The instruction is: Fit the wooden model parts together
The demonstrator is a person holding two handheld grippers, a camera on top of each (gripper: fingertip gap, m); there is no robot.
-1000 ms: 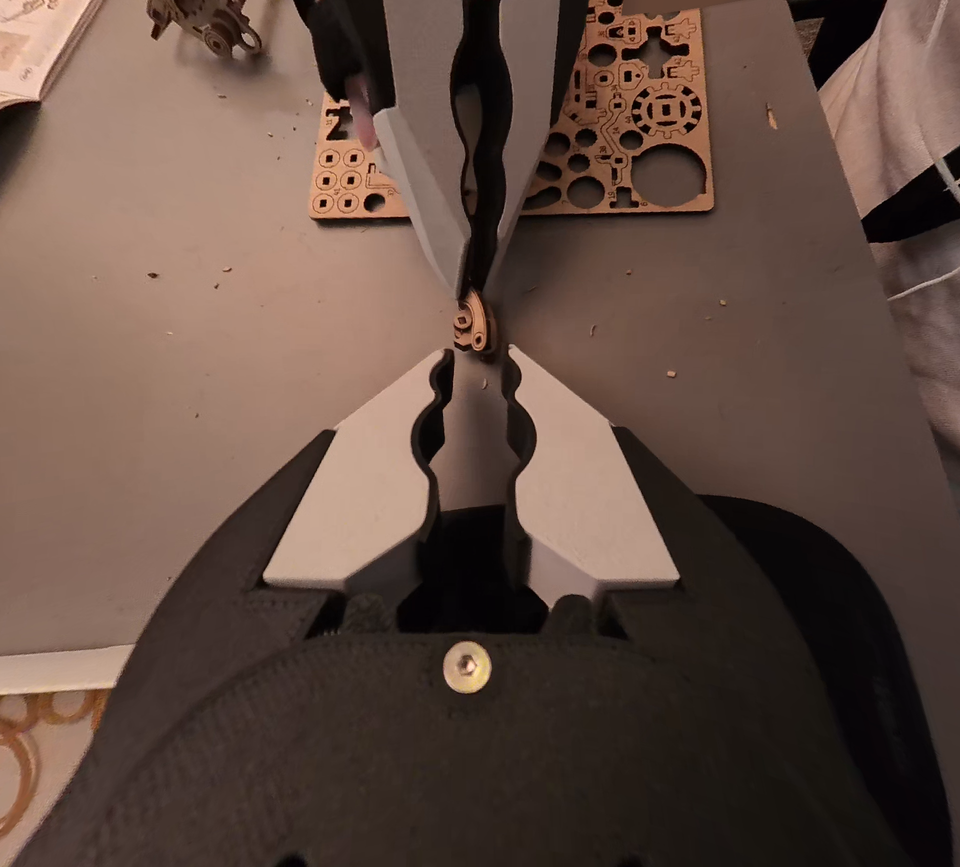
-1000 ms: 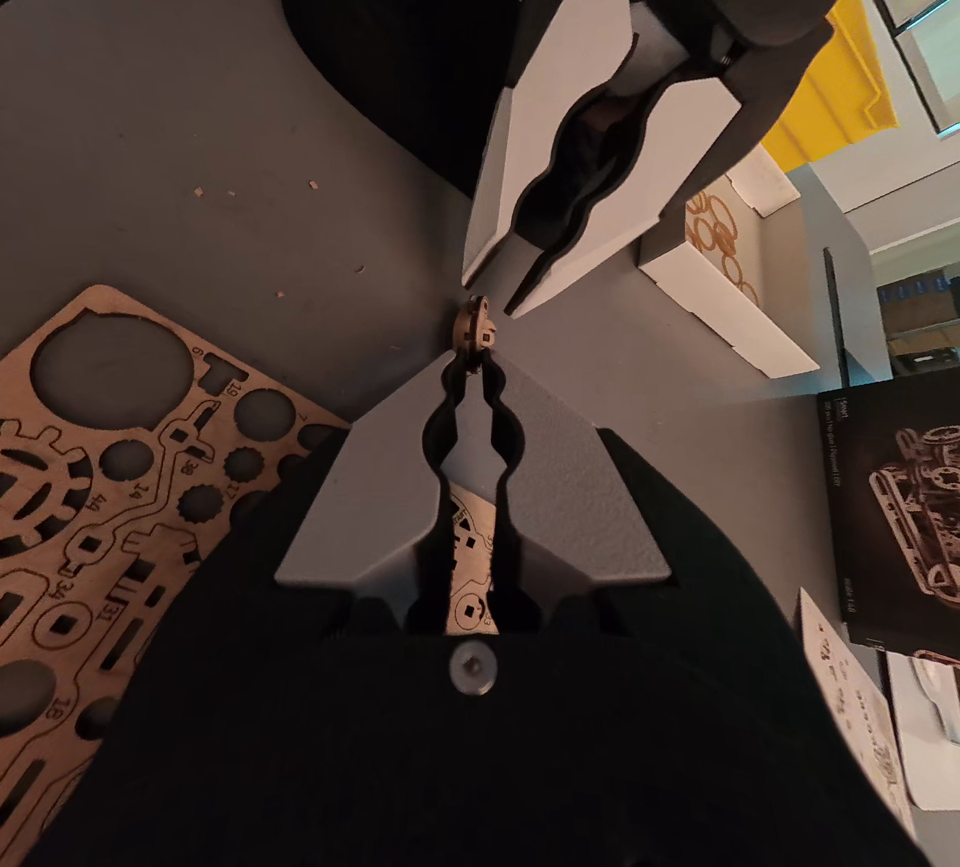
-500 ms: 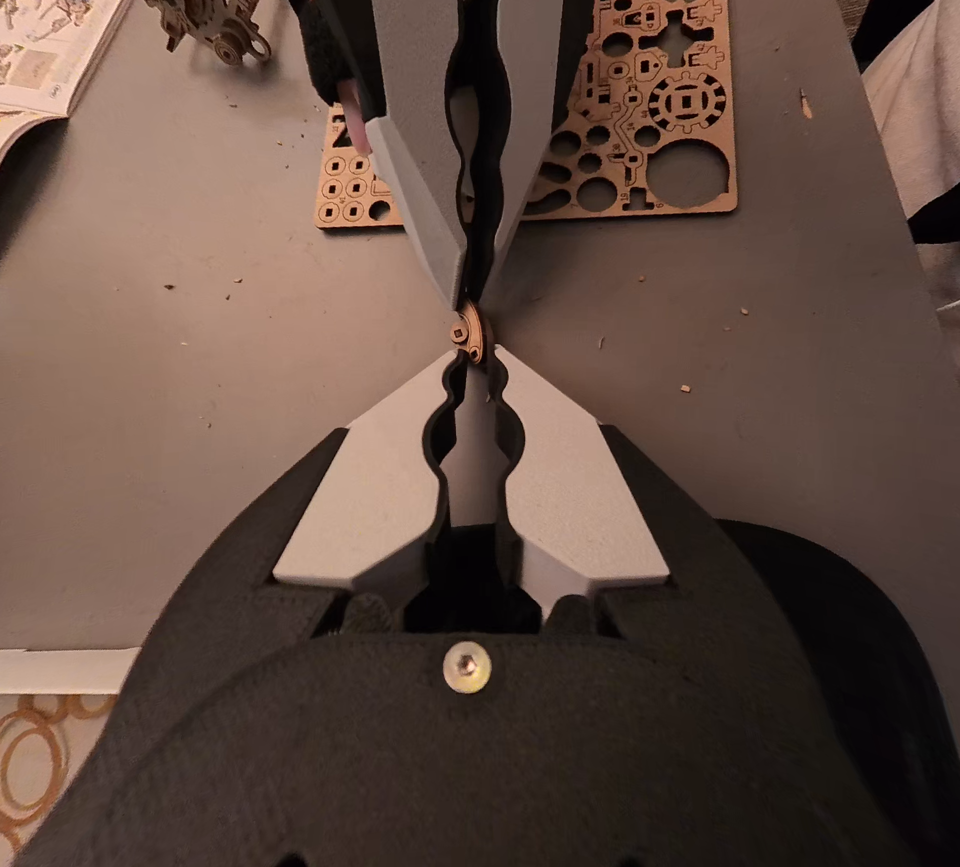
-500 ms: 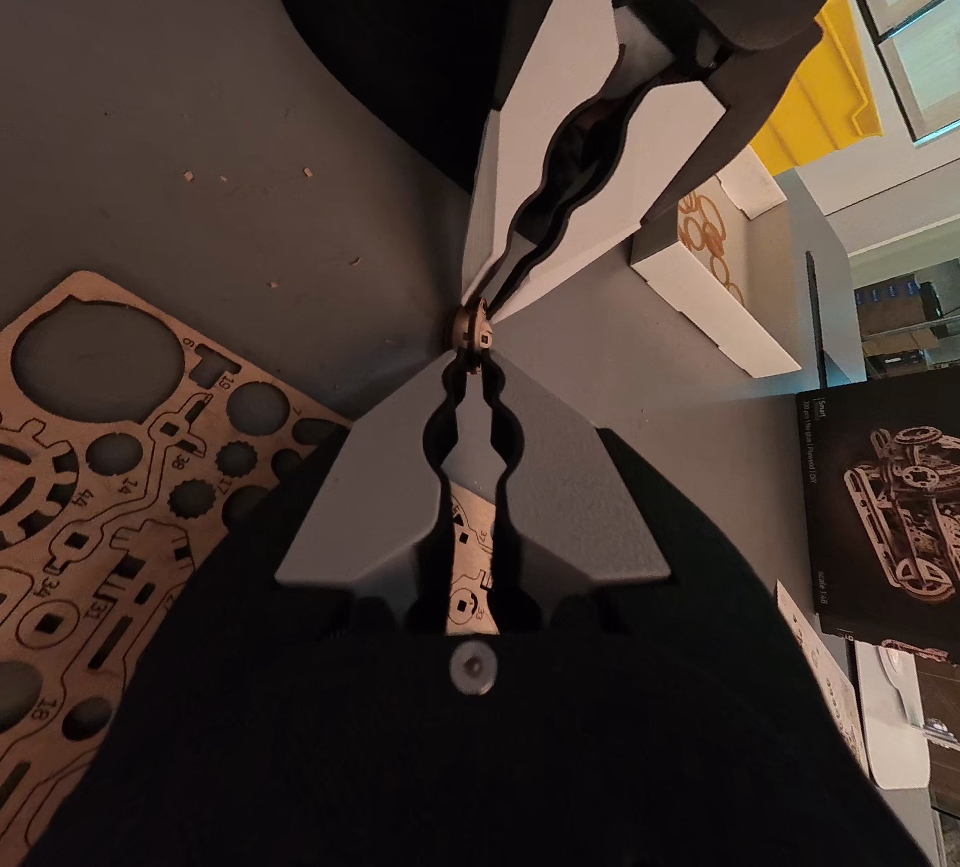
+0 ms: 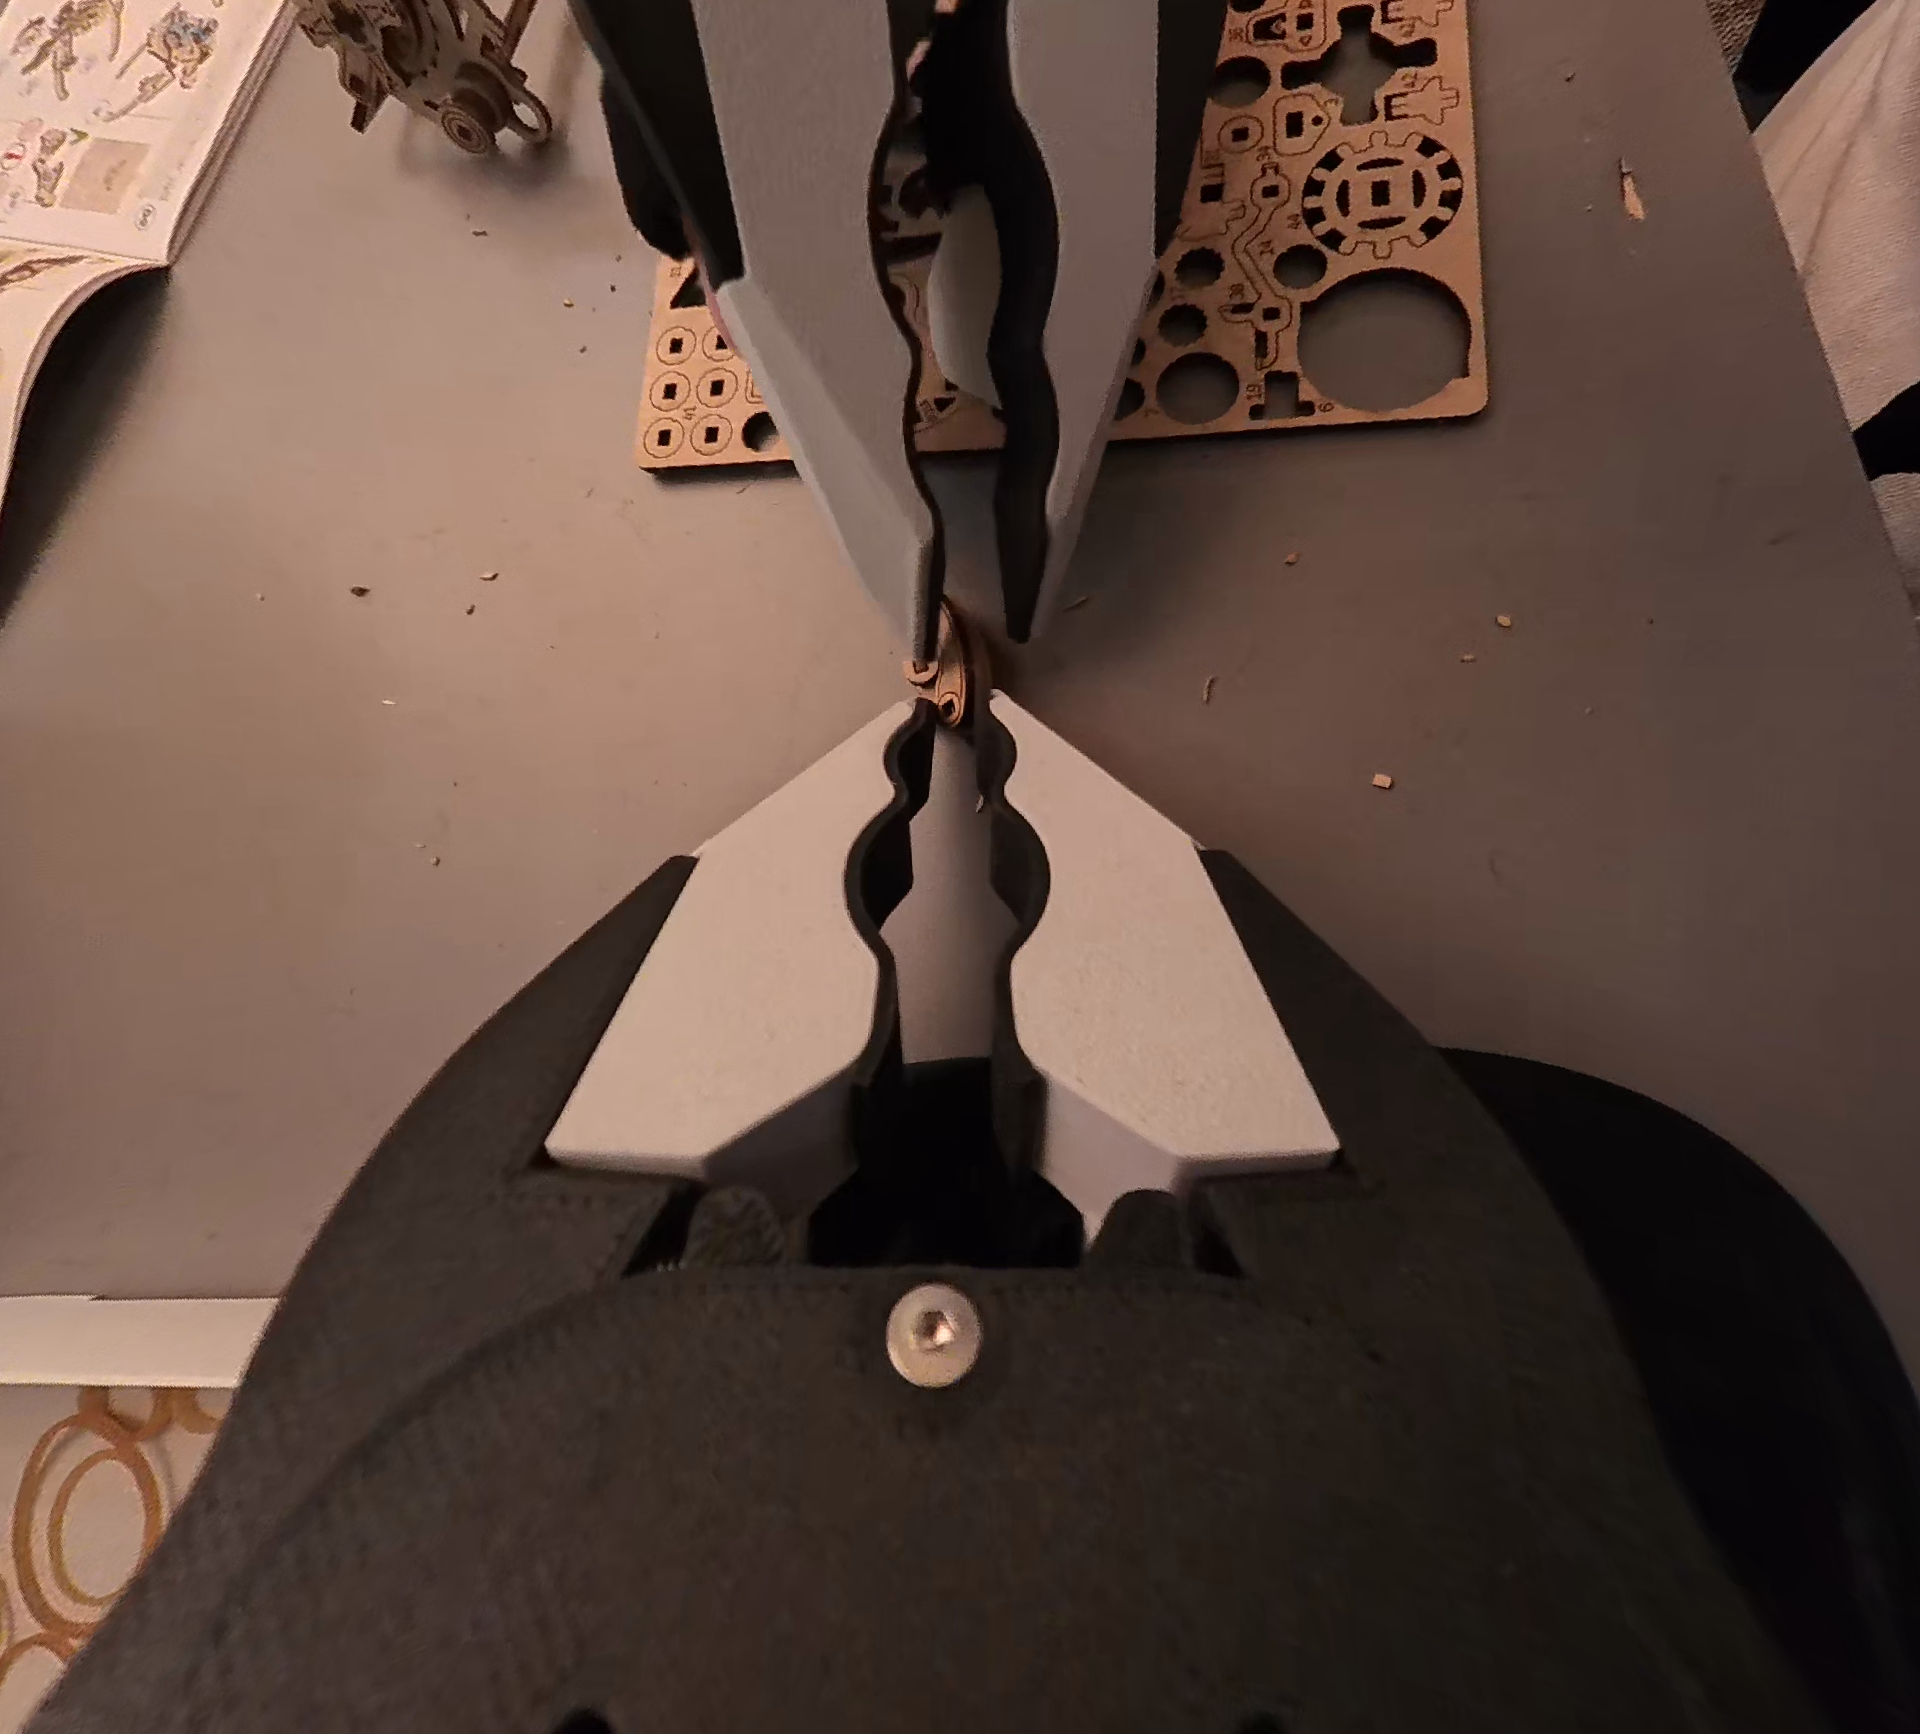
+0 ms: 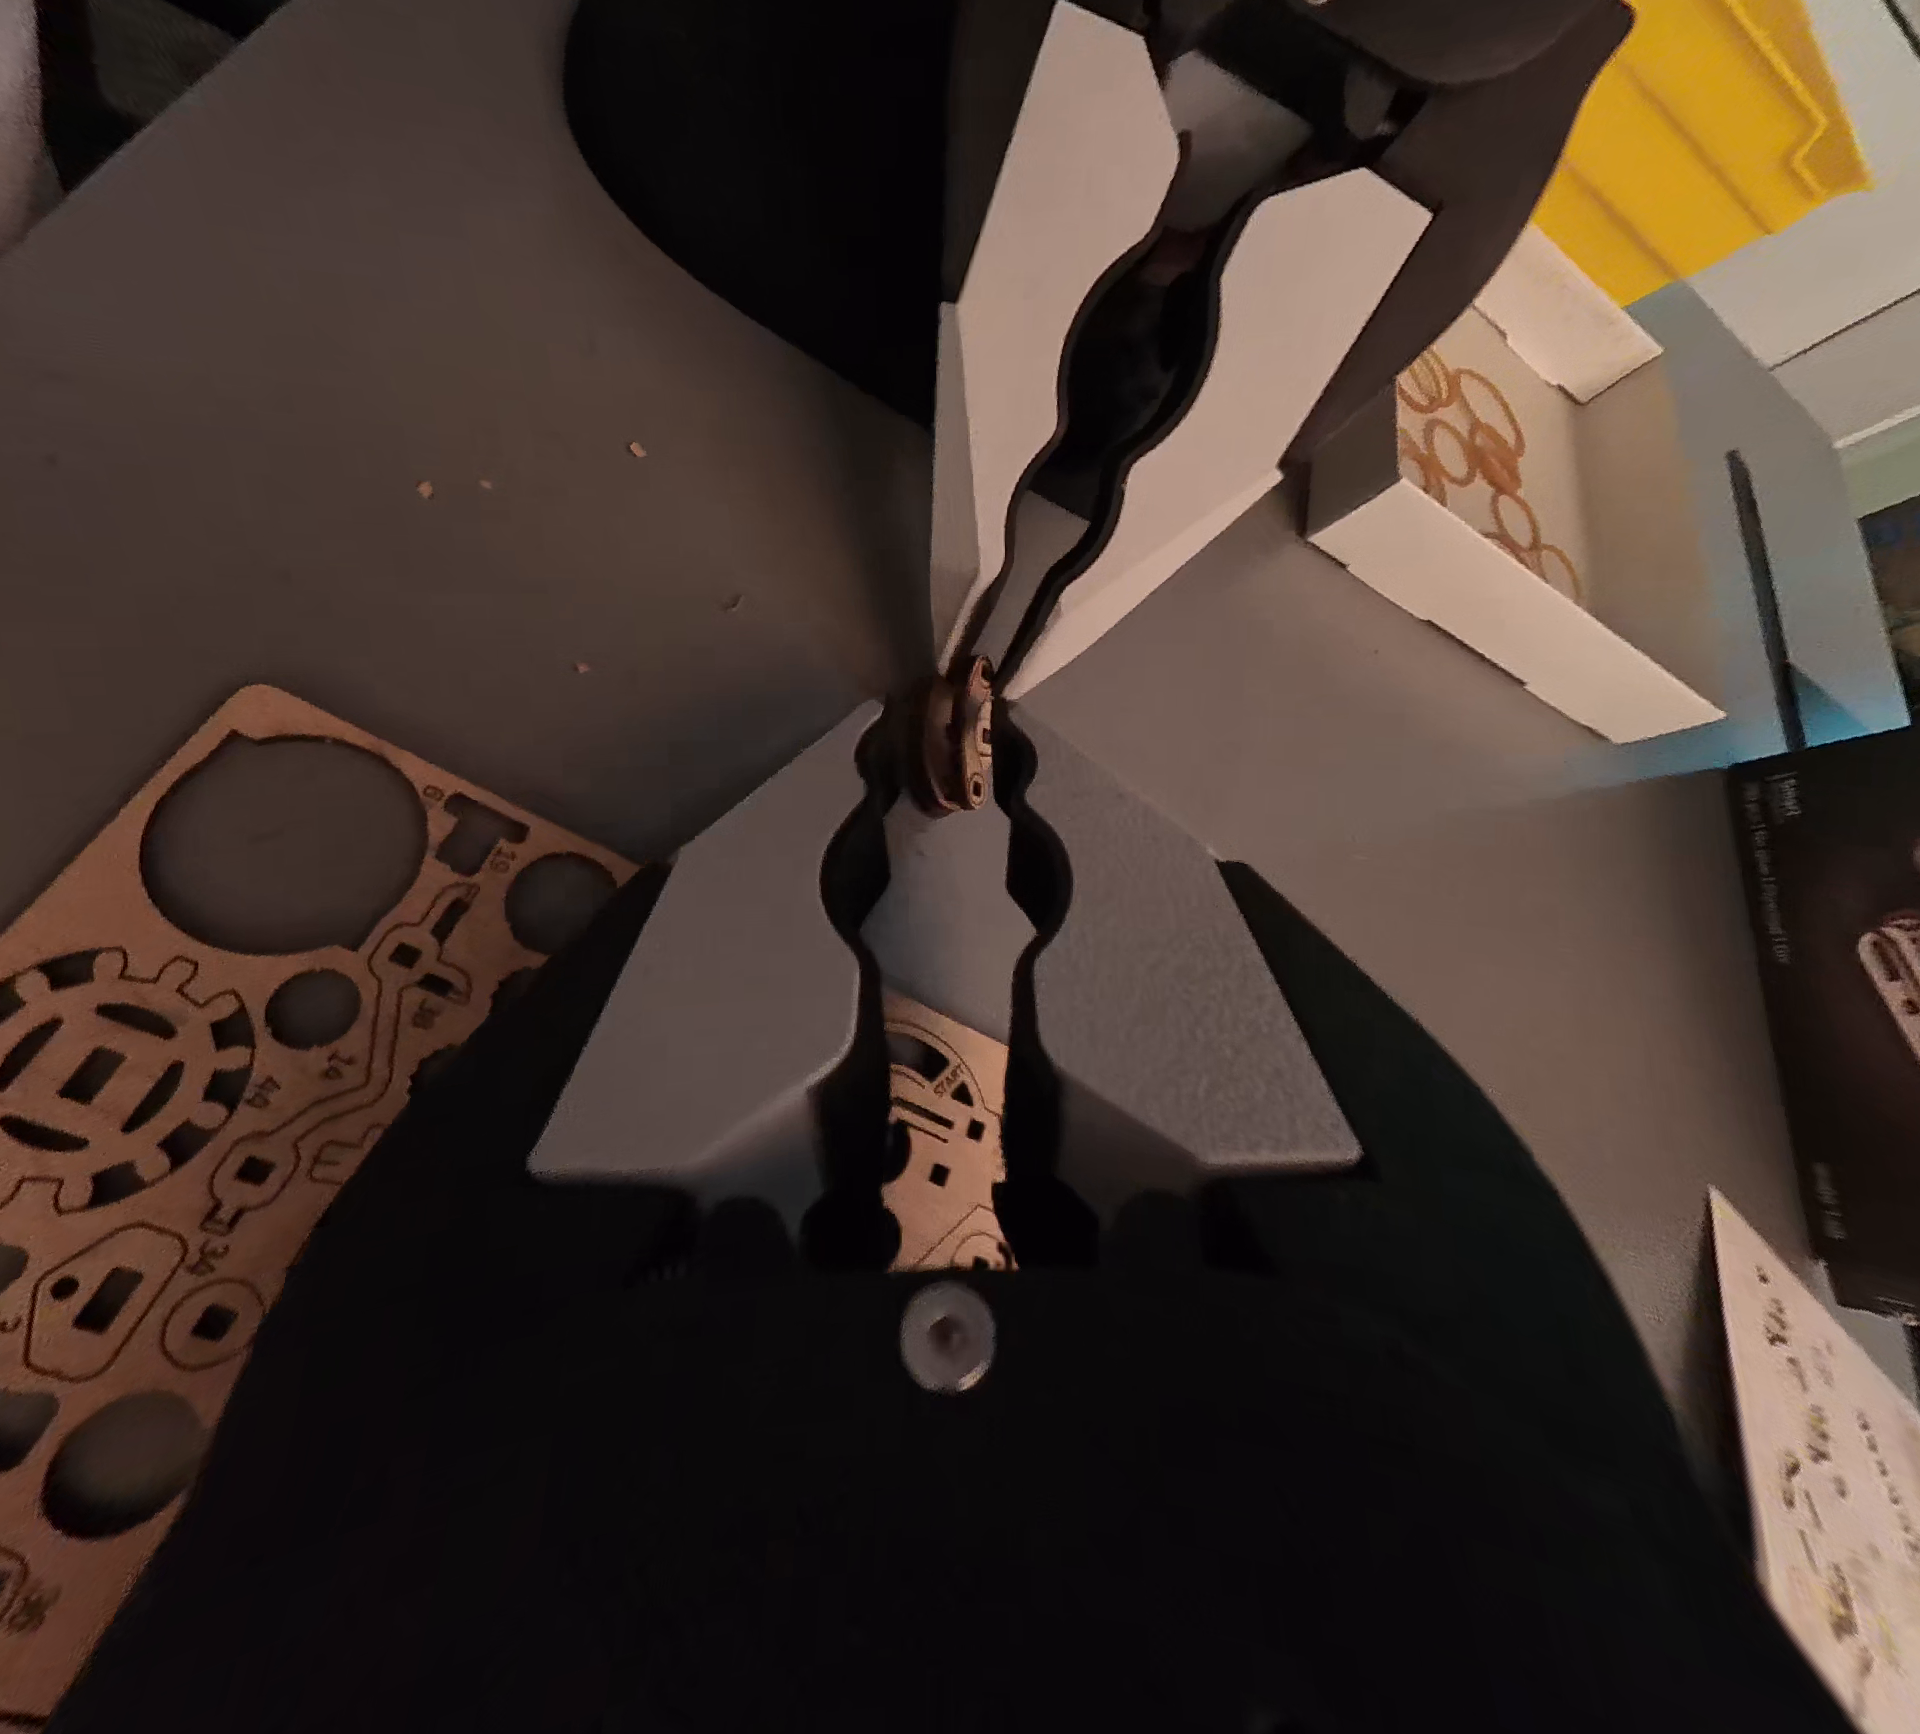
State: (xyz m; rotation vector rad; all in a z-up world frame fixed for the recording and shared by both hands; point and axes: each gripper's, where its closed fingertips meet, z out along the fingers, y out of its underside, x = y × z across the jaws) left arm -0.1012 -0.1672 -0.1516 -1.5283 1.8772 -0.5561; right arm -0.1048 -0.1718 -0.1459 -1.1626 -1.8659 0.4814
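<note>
A small round wooden part of stacked discs hangs above the grey table between the two grippers, which meet tip to tip. My left gripper is shut on its near edge; it also shows in the right wrist view, coming in from above. My right gripper stands open around the part, with a gap beside its right finger. In the left wrist view the right gripper comes down from above, its left finger against the part.
A laser-cut wooden parts sheet lies behind, and also shows under my right gripper. A partly built wooden model and an instruction booklet sit far left. A white box of rubber bands, a black box and a black pad are nearby. Left and right tips are no more than a few centimetres apart. Left tips and right tips are each some 20 centimeters from the partly built wooden model.
My left gripper moved up to the wooden part and shut on it. My right gripper, which held the part before, has opened its fingers around it.
</note>
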